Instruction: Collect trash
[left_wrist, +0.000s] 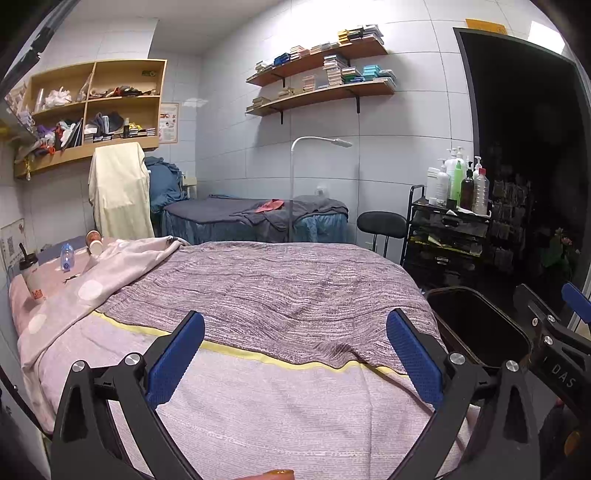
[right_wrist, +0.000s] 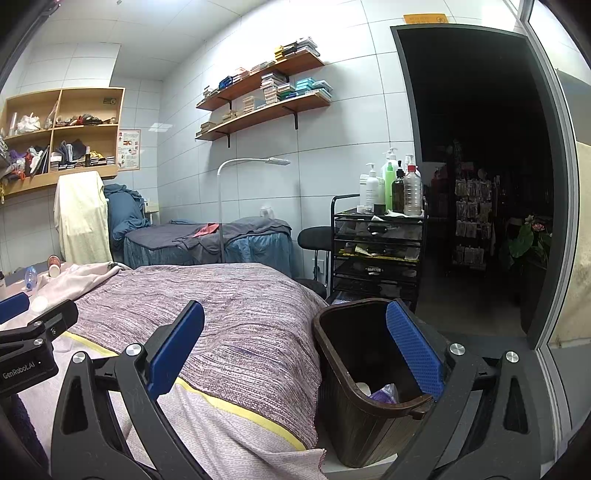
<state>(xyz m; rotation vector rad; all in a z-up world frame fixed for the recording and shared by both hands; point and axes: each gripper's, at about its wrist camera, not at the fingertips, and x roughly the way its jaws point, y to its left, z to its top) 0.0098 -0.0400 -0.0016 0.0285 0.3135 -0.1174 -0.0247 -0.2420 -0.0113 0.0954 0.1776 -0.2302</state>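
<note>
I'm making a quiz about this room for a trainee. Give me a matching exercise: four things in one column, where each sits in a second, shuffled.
Things:
1. trash bin
2. plastic bottle
3. pump bottles
4. stacked boxes

Places:
A. on the wall shelves
B. on the floor at the bed's right side
C. on top of the black cart
D. lying at the bed's far left end

Pairs: 1-B, 2-D, 3-C, 4-A
</note>
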